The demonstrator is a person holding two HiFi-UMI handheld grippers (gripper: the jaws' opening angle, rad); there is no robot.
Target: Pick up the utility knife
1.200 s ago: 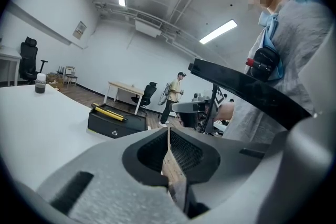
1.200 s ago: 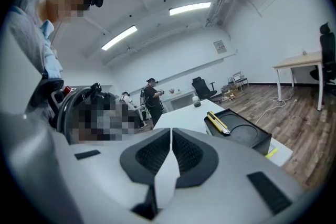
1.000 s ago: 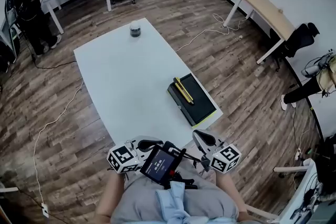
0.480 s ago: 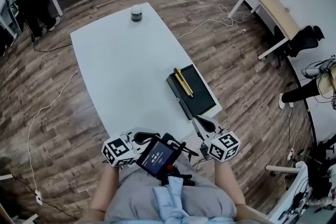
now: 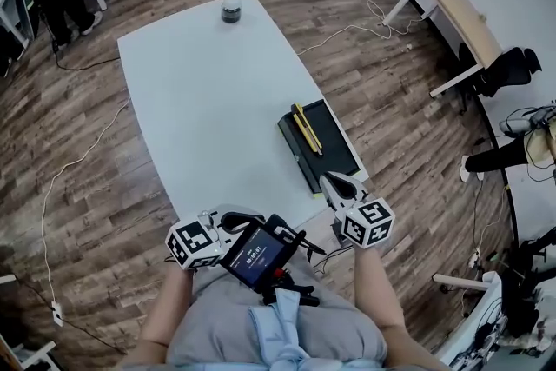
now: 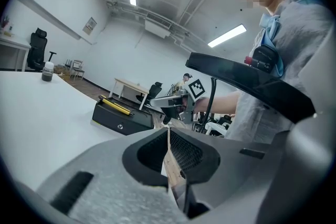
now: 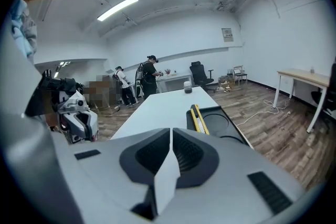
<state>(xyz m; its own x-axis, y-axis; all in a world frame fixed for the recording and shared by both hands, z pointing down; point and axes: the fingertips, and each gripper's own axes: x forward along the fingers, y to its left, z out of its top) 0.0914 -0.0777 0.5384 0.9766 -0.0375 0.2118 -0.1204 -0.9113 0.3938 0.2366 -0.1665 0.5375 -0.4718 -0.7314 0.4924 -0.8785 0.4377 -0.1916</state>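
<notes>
**Lining up for the utility knife**

At the white table's [image 5: 200,100] near corner, the right gripper [image 5: 334,182] has its jaws pressed together on nothing. The left gripper [image 6: 168,132] is likewise closed and empty. The yellow utility knife [image 5: 306,129] lies on a black box [image 5: 337,156] just ahead. My advice: spread the jaws first, square them across the handle, then pinch it mid-length.

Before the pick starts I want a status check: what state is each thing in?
knife: lying flat on the box, untouched
box: at the table's right edge, knife on top
jar: upright at the table's far end
left gripper: shut, empty
right gripper: shut, empty, short of the box
</notes>
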